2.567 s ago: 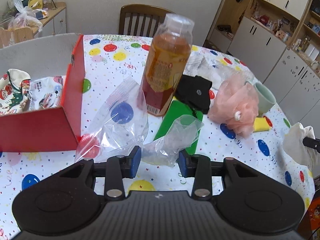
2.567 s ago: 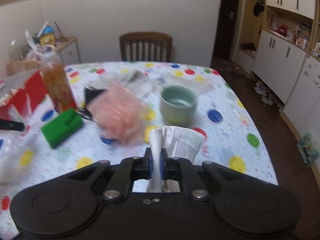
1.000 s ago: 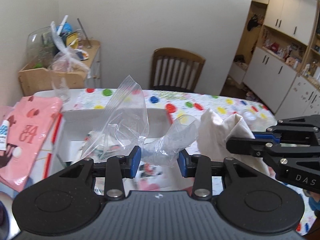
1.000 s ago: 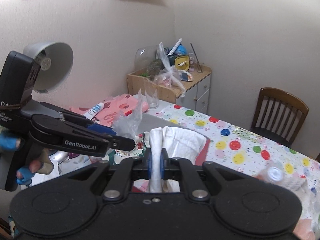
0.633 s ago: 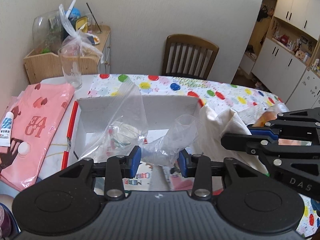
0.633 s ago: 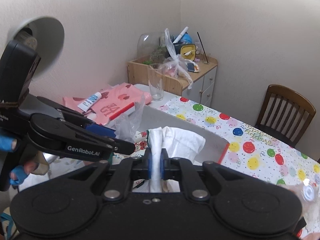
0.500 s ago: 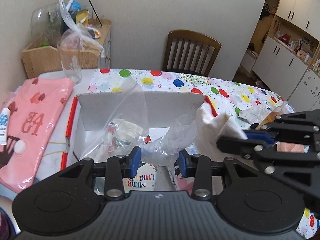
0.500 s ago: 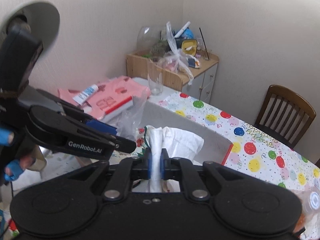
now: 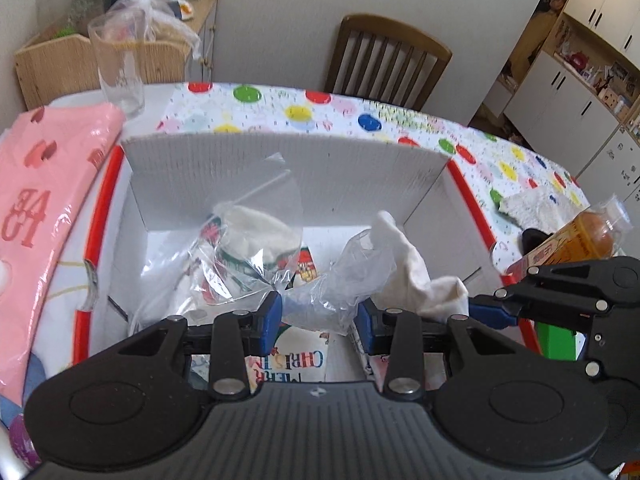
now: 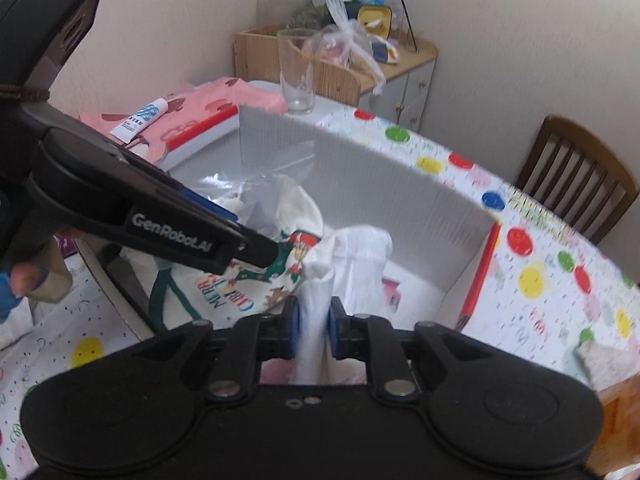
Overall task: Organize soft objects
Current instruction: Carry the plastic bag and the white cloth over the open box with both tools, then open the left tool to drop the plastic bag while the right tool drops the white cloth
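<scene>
Both grippers tilt down over the box (image 9: 280, 168). The left gripper (image 9: 320, 316) grasps a clear plastic bag (image 9: 340, 276); the right gripper (image 10: 312, 328), jaws just loosening, has white cloth (image 10: 360, 256) between its pads.

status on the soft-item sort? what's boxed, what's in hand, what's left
Boxed: a Christmas-print cloth lies in the red box. In hand: left gripper holds a clear plastic bag; right gripper, jaws just opening, has a white cloth between them over the box. Left: a grey rag on the table.
</scene>
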### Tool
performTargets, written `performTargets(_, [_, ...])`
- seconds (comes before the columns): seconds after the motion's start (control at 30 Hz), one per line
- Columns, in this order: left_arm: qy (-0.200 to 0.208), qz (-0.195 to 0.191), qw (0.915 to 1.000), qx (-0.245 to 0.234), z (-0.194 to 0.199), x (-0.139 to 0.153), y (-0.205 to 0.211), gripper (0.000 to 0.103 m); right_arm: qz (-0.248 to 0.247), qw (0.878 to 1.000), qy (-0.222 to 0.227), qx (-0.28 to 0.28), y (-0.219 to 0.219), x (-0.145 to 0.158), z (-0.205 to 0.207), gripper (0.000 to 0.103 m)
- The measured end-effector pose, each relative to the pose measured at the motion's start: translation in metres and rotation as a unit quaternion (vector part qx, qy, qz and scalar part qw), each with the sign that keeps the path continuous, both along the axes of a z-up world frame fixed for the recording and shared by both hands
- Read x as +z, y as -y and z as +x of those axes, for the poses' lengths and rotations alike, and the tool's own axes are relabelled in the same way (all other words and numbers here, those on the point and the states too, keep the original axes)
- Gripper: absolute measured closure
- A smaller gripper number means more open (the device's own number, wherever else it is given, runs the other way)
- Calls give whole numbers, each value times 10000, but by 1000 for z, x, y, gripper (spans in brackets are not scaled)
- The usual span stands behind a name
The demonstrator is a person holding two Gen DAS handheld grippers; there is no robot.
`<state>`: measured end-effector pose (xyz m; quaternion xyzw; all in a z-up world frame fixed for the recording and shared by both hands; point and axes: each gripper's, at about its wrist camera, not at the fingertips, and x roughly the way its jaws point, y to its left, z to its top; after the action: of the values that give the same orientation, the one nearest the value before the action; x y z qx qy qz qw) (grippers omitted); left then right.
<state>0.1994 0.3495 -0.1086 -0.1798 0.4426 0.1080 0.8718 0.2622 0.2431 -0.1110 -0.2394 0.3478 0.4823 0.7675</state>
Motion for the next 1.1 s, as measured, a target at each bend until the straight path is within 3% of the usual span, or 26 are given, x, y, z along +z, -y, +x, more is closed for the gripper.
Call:
performTargets(0.3, [-366, -167, 9991, -101, 9, -20, 1, 64, 37, 9985, -504, -193, -3, -8, 7, 83])
performTargets(0.6, [-590, -147, 9982, -10, 10, -30, 1, 63, 120, 9969, -681, -371, 3, -7, 10, 67])
performTargets(0.8, [-592, -52, 9982, -36, 8, -28, 6, 54, 140, 9969, -650, -428, 8, -5, 8, 60])
performTargets(0.93, [-546, -27, 9985, 8, 3, -25, 9, 39, 154, 9971, -582, -467, 12, -3, 6, 54])
performTargets(1.1, [-474, -25, 9988, 73, -2, -19, 9, 34, 284, 9966, -596, -498, 22, 4, 5, 48])
